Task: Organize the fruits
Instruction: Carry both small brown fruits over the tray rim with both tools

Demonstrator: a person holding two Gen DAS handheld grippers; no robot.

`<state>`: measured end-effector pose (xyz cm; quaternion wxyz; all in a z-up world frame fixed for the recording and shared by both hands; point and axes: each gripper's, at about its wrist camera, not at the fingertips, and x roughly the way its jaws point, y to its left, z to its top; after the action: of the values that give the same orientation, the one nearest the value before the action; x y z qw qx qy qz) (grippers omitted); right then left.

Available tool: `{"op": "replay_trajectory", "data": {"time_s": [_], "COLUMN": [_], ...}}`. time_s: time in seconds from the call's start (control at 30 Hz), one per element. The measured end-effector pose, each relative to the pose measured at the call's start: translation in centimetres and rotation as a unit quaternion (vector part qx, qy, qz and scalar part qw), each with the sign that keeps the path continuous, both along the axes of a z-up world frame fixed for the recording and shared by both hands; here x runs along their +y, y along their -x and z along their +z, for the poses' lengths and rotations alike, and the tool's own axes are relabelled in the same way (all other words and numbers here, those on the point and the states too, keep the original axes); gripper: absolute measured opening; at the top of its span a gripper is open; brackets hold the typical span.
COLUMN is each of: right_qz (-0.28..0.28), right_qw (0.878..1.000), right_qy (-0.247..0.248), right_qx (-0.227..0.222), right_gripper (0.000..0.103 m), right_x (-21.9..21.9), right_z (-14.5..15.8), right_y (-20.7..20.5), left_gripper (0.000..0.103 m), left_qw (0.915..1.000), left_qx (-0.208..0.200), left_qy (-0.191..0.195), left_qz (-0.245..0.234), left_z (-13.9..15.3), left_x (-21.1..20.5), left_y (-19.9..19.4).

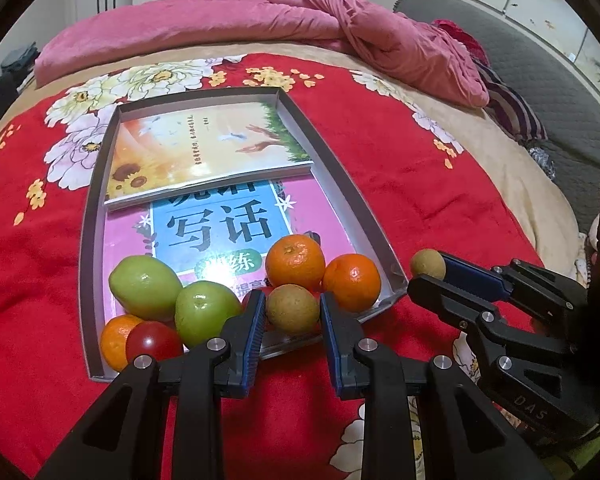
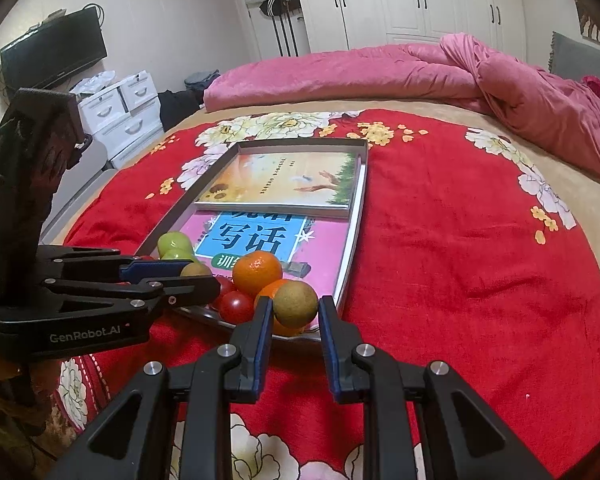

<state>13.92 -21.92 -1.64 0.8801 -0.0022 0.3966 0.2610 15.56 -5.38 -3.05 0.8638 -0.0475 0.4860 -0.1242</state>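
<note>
A shallow grey tray (image 1: 332, 152) lies on the red flowered bedspread. At its near end sit two green fruits (image 1: 146, 286), three oranges (image 1: 295, 262) and a red tomato (image 1: 154, 340). My left gripper (image 1: 292, 298) is shut on a small brown-green round fruit (image 1: 293, 310), held over the tray's near edge. My right gripper (image 2: 295, 303) is shut on a second brown-green fruit (image 2: 295, 306), just above the tray's near right corner. The left wrist view shows the right gripper (image 1: 430, 270) beside that corner with its fruit (image 1: 427, 264). In the right wrist view the left gripper (image 2: 200, 276) holds its fruit (image 2: 196, 270).
Two books (image 1: 208, 148) lie flat in the tray and fill its far part. A rolled pink duvet (image 2: 340, 72) runs along the far side of the bed. White drawers (image 2: 128, 112) and a dark screen (image 2: 52, 58) stand past the bed's left edge.
</note>
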Motion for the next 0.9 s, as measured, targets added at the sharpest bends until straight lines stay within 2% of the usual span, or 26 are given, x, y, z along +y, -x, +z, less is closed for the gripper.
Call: {"op": "replay_trajectory", "data": {"time_s": [0.9], "right_qz": [0.004], "right_qw": [0.999], "right_qy": [0.034], "right_qx": [0.007], "right_gripper": [0.024], "right_x": [1.1], "right_z": [-1.8], "right_y": [-0.5], "left_gripper": [0.028], "left_qw": [1.0], "left_qx": [0.001], "left_qy": [0.006], "left_qz": [0.004], "left_z": [-1.0], "left_x": [-0.4], "left_y": [-0.5]}}
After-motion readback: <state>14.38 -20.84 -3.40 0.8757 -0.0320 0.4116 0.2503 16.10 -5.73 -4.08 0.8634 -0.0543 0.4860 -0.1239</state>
